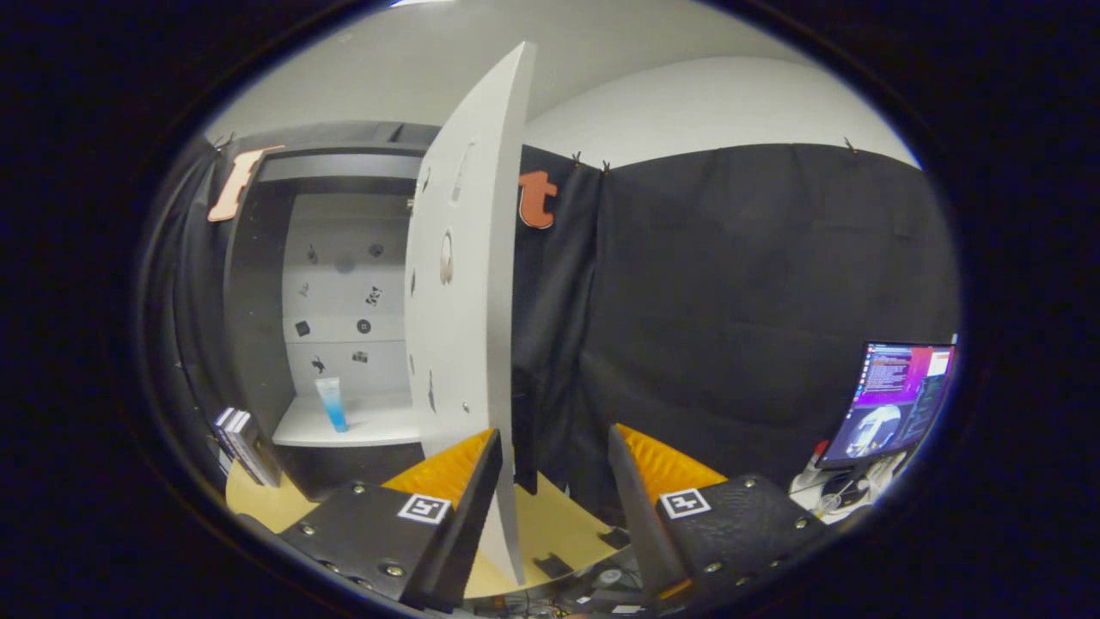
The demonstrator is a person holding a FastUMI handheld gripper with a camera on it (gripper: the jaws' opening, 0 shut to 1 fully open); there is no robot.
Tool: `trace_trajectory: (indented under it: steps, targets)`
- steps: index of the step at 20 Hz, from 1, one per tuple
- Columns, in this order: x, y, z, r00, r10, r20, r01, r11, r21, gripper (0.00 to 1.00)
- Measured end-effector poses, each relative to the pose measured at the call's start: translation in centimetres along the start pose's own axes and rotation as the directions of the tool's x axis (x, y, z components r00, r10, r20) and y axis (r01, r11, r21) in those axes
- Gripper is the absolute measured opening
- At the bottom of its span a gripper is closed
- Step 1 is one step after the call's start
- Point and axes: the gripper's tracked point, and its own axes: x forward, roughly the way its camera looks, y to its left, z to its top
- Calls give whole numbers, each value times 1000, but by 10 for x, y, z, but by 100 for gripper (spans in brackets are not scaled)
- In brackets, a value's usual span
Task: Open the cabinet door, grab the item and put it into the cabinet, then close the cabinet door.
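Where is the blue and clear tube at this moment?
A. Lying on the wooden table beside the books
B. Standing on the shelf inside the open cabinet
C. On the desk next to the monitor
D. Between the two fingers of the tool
B: the tube stands upright on the white shelf inside the cabinet, beyond the open door, whose edge sits between the fingers of the open tool.
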Motion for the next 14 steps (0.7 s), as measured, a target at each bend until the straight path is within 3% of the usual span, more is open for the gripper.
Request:
trace_trajectory:
  steps: [8,14]
  targets:
    - [25,-12,-2,1000,-4,-4,4,1000,4,74]
    - [21,4,-3,991,134,-13,-134,991,26,73]
